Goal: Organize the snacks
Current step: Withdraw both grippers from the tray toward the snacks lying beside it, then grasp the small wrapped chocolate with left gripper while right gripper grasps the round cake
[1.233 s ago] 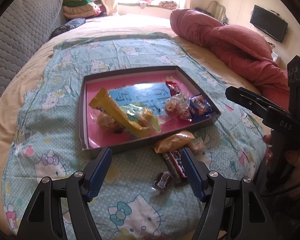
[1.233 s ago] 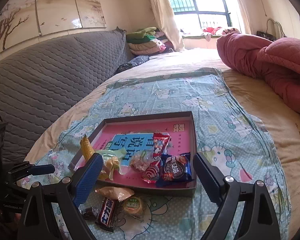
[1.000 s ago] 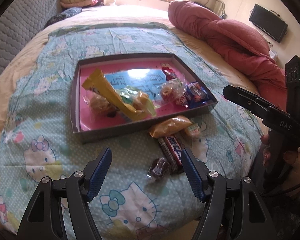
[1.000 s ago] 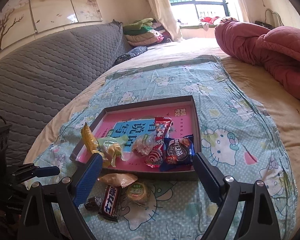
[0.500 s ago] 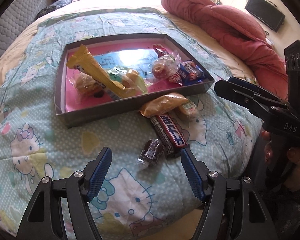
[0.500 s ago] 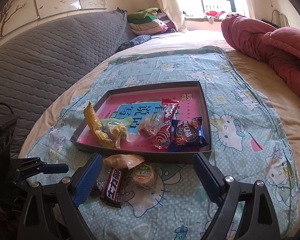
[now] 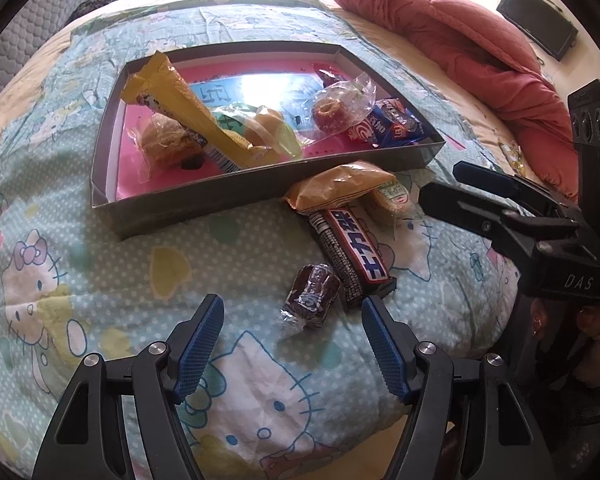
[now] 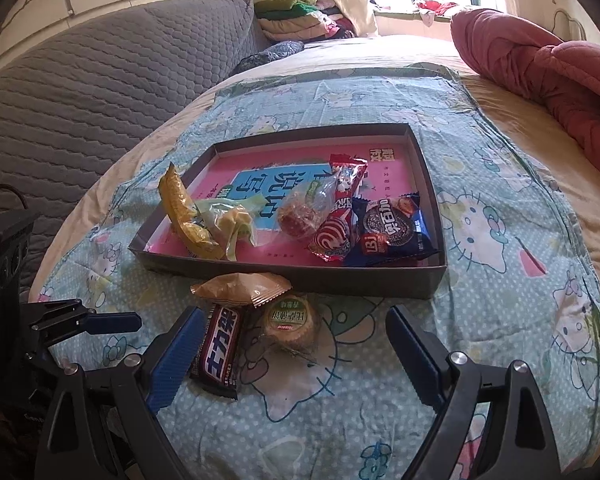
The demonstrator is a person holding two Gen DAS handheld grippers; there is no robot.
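A grey box with a pink floor (image 7: 204, 196) (image 8: 424, 168) lies on the bed and holds several wrapped snacks. In front of it lie an orange packet (image 7: 340, 186) (image 8: 240, 286), a dark chocolate bar (image 7: 350, 252) (image 8: 220, 350), a round green-labelled cake (image 7: 390, 198) (image 8: 290, 320) and a small brown candy (image 7: 312, 294). My left gripper (image 7: 292, 328) is open, just short of the brown candy. My right gripper (image 8: 292, 344) is open, its fingers flanking the chocolate bar and round cake. It also shows at the right of the left wrist view (image 7: 484, 192).
A Hello Kitty blanket (image 7: 100, 264) (image 8: 520, 240) covers the bed. A red quilt (image 7: 460, 52) (image 8: 540, 68) lies at the far right. A grey padded headboard (image 8: 100, 80) and folded clothes (image 8: 296, 16) are at the back. The bed edge is close below the grippers.
Both grippers have moved forward and down toward the loose snacks in front of the box. Both stay open. Nothing has been taken hold of.
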